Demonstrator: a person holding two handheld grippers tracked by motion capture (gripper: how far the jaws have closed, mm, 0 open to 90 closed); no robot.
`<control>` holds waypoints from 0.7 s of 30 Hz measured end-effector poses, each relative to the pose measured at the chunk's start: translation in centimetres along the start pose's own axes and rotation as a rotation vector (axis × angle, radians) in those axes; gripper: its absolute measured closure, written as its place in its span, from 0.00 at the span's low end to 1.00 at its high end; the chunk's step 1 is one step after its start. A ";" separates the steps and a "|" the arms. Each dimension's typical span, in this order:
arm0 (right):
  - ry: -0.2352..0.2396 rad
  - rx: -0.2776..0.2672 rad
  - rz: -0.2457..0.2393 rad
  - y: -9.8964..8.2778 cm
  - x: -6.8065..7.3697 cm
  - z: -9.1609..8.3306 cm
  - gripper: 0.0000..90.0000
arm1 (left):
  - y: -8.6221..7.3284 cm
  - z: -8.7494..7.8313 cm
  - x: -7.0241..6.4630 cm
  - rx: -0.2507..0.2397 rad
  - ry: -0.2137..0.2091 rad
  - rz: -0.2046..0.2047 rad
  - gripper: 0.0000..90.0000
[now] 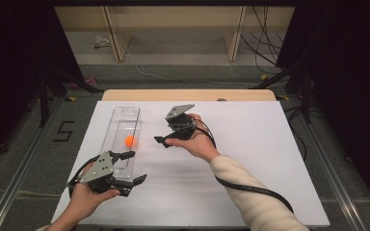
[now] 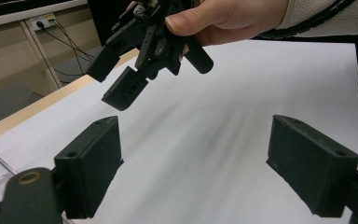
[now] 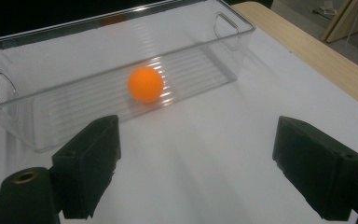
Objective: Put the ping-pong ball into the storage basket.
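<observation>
White sheet over a wooden table (image 1: 250, 95), dark curtains either side, grey floor with loose cables and pale shelf legs at the back. A "5" is taped on the floor to the left.

Clear plastic bin (image 1: 136, 111) lies lengthwise on the left half of the table; orange ball (image 1: 130, 141) sits on its ribbed floor, about mid-length. Seen from my right gripper, the ball (image 3: 145, 85) is behind the bin's near wall (image 3: 98, 100).

Both my tools are empty, jaws spread wide. Left gripper (image 1: 129, 167) sits by the bin's near end; right gripper (image 1: 162, 140) hovers just beside the bin, aimed at the ball.

Looks like the ball is already placed, or I'm lining up a pick. If picking: lift over the wall, come down from above, close gently, since it'll roll.
</observation>
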State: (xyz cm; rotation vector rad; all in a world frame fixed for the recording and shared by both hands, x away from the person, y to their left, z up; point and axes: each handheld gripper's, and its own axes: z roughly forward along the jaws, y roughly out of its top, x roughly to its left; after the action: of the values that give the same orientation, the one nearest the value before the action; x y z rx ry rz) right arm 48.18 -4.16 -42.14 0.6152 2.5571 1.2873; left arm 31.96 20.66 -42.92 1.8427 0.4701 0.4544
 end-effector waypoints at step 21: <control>-0.023 0.006 0.033 -1.9 -0.9 -2.2 0.18 | 0.0 0.0 0.0 0.000 0.001 -0.003 0.19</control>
State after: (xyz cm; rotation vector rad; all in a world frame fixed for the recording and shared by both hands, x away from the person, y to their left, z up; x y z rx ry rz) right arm 47.67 -7.17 -42.37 0.6719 2.5436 1.2758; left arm 31.97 20.69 -42.94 1.8415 0.4737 0.4535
